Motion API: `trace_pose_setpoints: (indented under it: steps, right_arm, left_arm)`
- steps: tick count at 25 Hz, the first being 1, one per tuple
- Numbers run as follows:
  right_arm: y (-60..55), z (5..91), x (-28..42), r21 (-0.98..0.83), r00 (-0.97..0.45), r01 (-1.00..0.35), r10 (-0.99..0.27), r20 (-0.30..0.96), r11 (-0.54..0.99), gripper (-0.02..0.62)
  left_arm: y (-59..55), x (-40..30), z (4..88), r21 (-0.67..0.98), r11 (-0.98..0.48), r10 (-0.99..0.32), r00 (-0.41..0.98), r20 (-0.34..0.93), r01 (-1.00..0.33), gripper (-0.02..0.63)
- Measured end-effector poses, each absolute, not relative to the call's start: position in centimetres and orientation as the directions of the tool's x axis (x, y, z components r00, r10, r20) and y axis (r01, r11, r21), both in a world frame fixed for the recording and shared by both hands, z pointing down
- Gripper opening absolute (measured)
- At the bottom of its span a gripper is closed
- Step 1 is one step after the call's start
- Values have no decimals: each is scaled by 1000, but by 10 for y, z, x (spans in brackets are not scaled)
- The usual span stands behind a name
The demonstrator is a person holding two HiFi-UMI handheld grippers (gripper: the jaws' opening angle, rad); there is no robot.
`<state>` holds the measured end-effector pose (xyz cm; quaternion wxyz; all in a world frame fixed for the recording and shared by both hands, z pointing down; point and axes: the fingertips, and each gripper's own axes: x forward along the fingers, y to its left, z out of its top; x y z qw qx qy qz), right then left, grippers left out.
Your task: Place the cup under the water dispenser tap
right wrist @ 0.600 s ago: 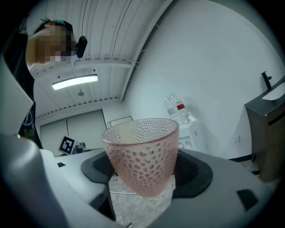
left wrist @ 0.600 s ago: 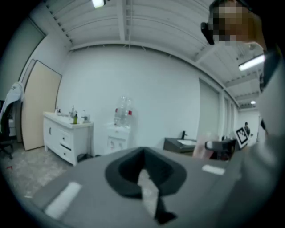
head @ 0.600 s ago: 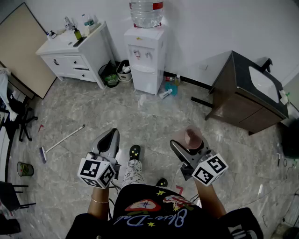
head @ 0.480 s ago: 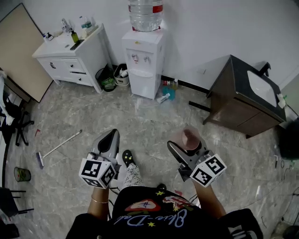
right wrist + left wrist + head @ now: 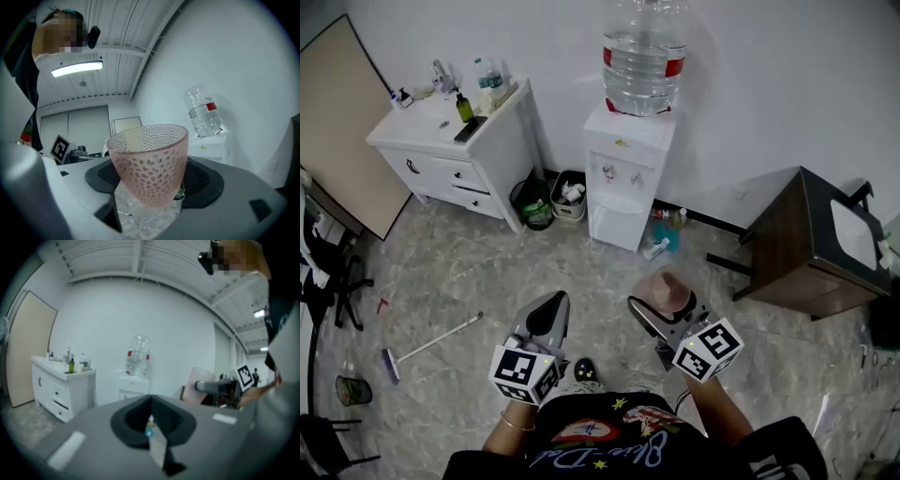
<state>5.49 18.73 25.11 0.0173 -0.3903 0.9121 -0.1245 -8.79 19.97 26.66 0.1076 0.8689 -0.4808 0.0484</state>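
A white water dispenser [image 5: 624, 178] with a big clear bottle [image 5: 643, 56] on top stands against the far wall, its two taps [image 5: 621, 174] facing me. My right gripper [image 5: 661, 300] is shut on a pink dimpled cup [image 5: 665, 289], held upright over the floor well short of the dispenser. In the right gripper view the cup [image 5: 149, 164] fills the space between the jaws, with the dispenser [image 5: 212, 143] behind it to the right. My left gripper [image 5: 550, 305] hangs to the cup's left, shut and holding nothing. From the left gripper view the dispenser [image 5: 132, 385] is straight ahead.
A white vanity cabinet [image 5: 455, 141] with bottles stands left of the dispenser, and two bins [image 5: 534, 202] sit between them. A dark cabinet with a sink [image 5: 820, 244] is at the right. Small bottles [image 5: 661, 244] lie by the dispenser's foot. A broom [image 5: 427, 342] lies on the floor at left.
The dispenser and cabinets now look larger and nearer, shifted right in the head view. Both grippers have come forward with me; the cup stays in the right gripper.
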Motion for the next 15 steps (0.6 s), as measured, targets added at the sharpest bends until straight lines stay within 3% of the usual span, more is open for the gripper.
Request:
trace_pose_setpoints:
  steps: [6,15]
  right_arm:
    - [98,278,19,-278,-639,-755,-763,103,594,353]
    - [-107,397,4,-237,-595,-799,-784,178,553,353]
  left_arm:
    - [99,-104,290,161,-581,-772,603,201,-798,-2]
    - [-77,-113,374,135,-571,-764,584,274,-810,-2]
